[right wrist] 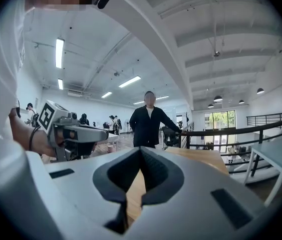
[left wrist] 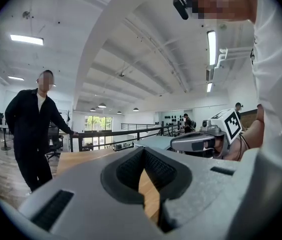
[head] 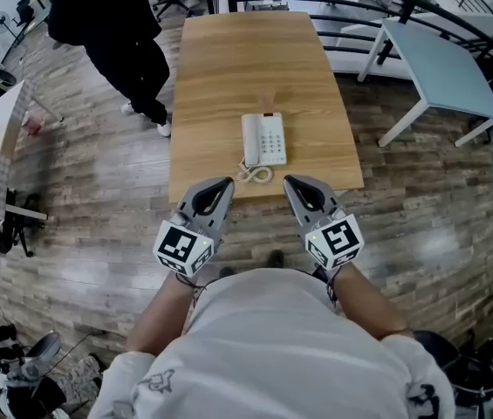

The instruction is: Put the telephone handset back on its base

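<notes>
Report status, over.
Left gripper and right gripper shut, empty, short of table. Handset looks seated on base. Nothing between; bystander beside table.

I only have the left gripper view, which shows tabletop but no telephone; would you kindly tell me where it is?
Observer: In the head view, the telephone lies on the wooden table, close to its near edge and just beyond the left tongs.
Operator: Thank you. Is the handset off the hook?
Observer: It seems not. The handset appears to rest along the telephone's left side, with the coiled cord in front.
Operator: And the right tongs?
Observer: Their own view shows the right tongs shut, with nothing between them.
</notes>
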Motion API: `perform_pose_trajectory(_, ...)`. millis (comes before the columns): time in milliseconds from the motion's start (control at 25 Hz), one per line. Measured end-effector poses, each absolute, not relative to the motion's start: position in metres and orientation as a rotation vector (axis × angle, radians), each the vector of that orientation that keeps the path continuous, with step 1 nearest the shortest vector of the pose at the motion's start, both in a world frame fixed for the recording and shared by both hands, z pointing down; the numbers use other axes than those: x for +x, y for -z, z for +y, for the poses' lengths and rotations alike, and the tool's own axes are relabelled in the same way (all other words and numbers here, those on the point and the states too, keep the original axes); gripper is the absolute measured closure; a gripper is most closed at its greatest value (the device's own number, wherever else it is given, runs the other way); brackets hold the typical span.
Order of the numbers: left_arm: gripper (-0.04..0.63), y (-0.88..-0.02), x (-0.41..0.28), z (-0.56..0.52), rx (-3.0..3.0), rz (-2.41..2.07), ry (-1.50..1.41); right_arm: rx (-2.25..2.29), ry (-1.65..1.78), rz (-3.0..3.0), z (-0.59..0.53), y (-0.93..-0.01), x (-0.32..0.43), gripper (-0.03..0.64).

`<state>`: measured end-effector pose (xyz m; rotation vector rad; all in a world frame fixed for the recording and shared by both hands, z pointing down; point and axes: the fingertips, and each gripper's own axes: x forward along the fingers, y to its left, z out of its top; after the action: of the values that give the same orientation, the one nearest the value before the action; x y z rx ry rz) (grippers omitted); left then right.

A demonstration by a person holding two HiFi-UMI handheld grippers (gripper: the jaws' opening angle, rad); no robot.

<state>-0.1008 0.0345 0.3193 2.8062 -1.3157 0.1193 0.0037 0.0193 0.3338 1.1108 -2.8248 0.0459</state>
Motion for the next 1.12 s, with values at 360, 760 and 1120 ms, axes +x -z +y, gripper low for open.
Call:
perform_pose_trajectory(360, 0.589, -0.315, -0.156, 0.083, 2.847, -1.241, -0.127, 1.170, -0.052, -2.837, 0.069, -0.327, -0.050, 0.612)
perform_pose_trajectory(760, 0.589, -0.319, -0.202, 0.124, 2.898, -1.150, -0.111, 1.254, -0.028, -2.811, 0.115, -0.331, -0.100, 0.611)
perform_pose_trajectory(1120, 0.589, -0.314, -0.214, 0.127, 2.918, -1.124, -0.081, 1.285, -0.012, -2.791, 0.120, -0.325, -0.112, 0.611)
